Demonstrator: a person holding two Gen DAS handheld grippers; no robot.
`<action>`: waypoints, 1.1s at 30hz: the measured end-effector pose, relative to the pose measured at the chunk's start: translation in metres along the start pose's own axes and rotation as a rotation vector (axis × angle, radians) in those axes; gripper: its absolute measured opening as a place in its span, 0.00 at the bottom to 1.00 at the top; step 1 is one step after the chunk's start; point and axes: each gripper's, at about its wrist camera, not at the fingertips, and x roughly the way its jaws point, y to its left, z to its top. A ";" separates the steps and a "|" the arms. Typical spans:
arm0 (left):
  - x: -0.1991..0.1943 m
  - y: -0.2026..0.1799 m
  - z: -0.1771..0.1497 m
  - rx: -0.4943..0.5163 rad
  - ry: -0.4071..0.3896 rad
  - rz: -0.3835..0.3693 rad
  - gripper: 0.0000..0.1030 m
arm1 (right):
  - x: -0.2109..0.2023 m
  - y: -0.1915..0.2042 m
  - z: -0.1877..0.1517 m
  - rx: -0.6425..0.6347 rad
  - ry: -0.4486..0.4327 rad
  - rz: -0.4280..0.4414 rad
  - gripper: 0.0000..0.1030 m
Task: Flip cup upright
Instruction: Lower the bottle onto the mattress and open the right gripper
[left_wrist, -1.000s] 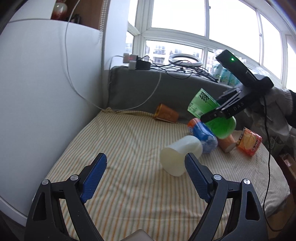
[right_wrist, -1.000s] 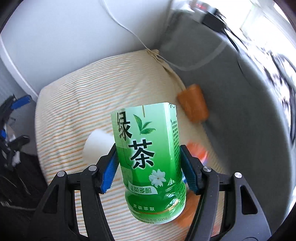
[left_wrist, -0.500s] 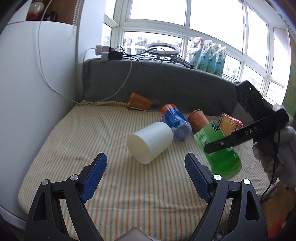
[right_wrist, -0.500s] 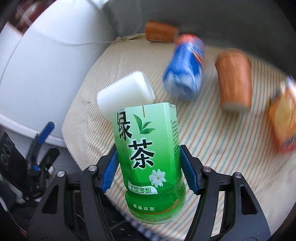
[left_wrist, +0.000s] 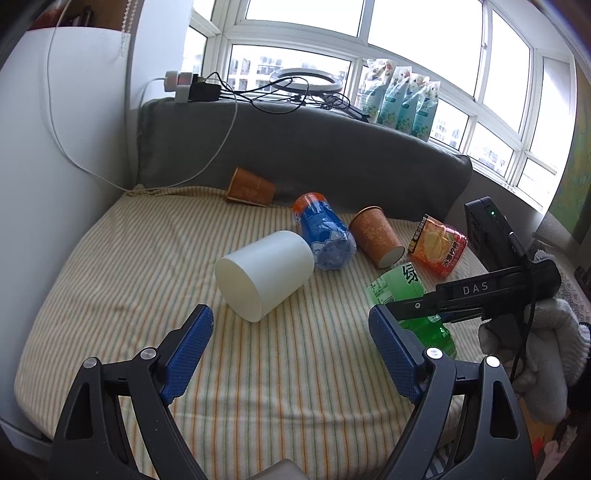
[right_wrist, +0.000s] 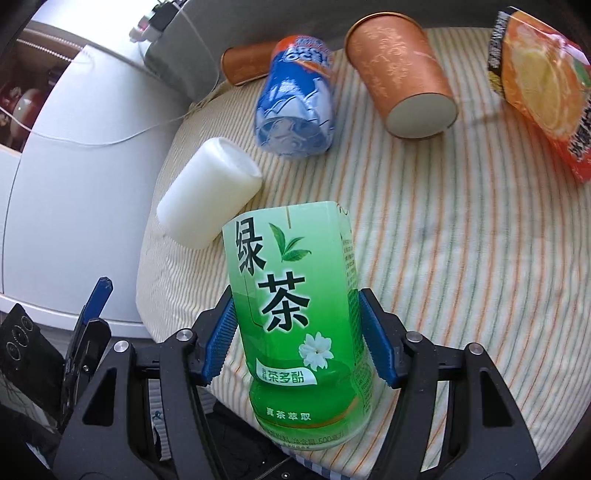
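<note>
Striped yellow-and-white fabric covers the cushioned bench (left_wrist: 155, 280), which backs onto a grey padded bolster (left_wrist: 332, 155) beneath a wide window. Held between the blue ribbed pads of the right tongs (right_wrist: 295, 343) is the green cut-off plastic tea-bottle cup (right_wrist: 295, 295); they clench its glossy printed label at mid-body, cut rim pointing away from the camera and rounded base toward it. In the left view that cup (left_wrist: 402, 291) is tilted near the bench's right edge. The left tongs (left_wrist: 291, 354) are released, pads spread wide and holding nothing, above the bench's front edge. Just beyond them a matte white cylindrical plastic cup (left_wrist: 264, 275) lies on its side, its flat closed end facing the left tongs. Past it lie a crinkled blue-and-orange bottle cup (left_wrist: 323, 229), a patterned brown paper cup (left_wrist: 375, 236) on its side, and an orange shiny snack-style cup (left_wrist: 437, 245). Another brown paper cup (left_wrist: 249, 186) rests against the bolster.
</note>
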 end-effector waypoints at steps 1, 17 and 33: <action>0.001 -0.001 0.000 0.001 0.003 -0.003 0.84 | -0.001 -0.002 -0.001 0.000 -0.005 -0.001 0.65; 0.011 -0.013 0.008 -0.006 0.037 -0.022 0.84 | -0.039 0.008 -0.011 -0.143 -0.117 -0.109 0.75; 0.028 -0.031 0.011 -0.037 0.110 -0.118 0.84 | -0.098 0.003 -0.050 -0.202 -0.313 -0.240 0.75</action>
